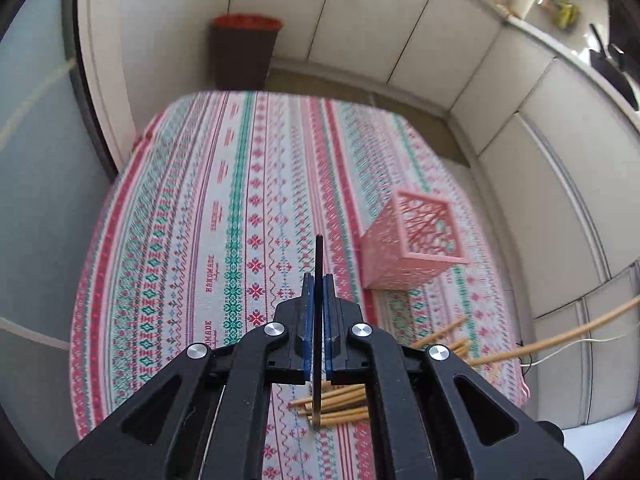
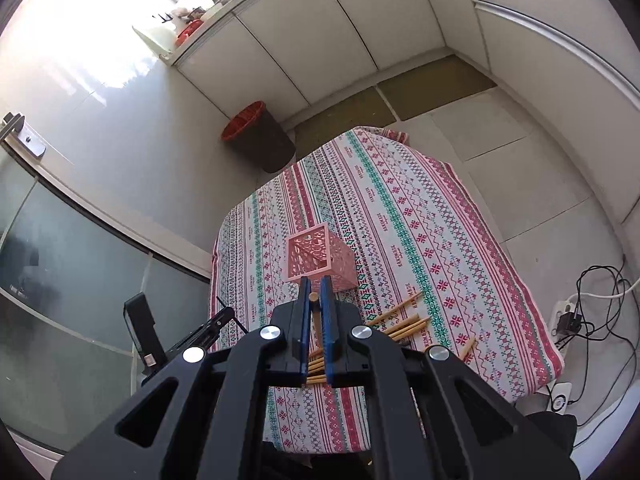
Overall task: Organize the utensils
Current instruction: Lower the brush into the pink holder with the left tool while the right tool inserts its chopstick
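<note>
My left gripper (image 1: 319,280) is shut on a thin dark utensil (image 1: 319,256) held edge-on, sticking out past the fingertips above the patterned tablecloth. A pink lattice holder (image 1: 412,240) stands to its right. My right gripper (image 2: 315,288) is shut on a wooden chopstick (image 2: 315,300), high above the table, just in front of the pink holder (image 2: 320,260). Several wooden chopsticks (image 1: 340,404) lie loose on the cloth below both grippers, also in the right wrist view (image 2: 404,320). One long chopstick (image 1: 560,340) crosses the right of the left wrist view.
The table (image 2: 420,240) carries a red, green and white striped cloth. A dark bin with a red rim (image 1: 244,52) stands on the floor beyond it. White cabinets line the walls. Cables and a power strip (image 2: 568,320) lie on the floor at right.
</note>
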`<state>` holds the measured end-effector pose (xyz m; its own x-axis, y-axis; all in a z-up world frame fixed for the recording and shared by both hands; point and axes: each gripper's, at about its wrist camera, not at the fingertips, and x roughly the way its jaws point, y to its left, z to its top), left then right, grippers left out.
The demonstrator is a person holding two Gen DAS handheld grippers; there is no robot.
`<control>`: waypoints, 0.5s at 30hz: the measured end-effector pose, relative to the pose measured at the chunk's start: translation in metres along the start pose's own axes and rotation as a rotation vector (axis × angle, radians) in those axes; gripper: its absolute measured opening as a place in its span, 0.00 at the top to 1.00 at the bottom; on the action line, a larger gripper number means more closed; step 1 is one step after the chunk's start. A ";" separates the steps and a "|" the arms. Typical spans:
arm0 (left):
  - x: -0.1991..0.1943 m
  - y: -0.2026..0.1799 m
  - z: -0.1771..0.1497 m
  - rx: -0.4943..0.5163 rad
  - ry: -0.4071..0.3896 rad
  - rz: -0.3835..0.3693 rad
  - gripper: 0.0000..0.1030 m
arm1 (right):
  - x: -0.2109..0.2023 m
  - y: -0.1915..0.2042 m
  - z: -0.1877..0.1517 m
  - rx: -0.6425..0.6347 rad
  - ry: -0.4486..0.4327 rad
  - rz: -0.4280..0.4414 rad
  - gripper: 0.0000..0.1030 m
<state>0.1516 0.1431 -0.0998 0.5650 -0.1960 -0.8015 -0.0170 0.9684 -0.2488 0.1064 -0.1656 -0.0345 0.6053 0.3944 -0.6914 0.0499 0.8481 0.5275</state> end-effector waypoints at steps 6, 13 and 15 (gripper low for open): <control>-0.056 -0.021 0.007 0.046 -0.111 -0.014 0.97 | -0.022 0.019 0.009 -0.024 -0.034 0.010 0.95; -0.091 -0.046 0.052 0.129 -0.213 -0.009 0.97 | -0.040 0.040 0.049 -0.038 -0.094 0.013 0.95; -0.099 -0.056 0.064 0.152 -0.237 -0.013 0.97 | -0.042 0.044 0.063 -0.041 -0.111 0.013 0.95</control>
<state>0.1493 0.1180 0.0276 0.7415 -0.1842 -0.6451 0.1049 0.9816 -0.1596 0.1333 -0.1667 0.0487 0.6904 0.3656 -0.6243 0.0102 0.8579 0.5137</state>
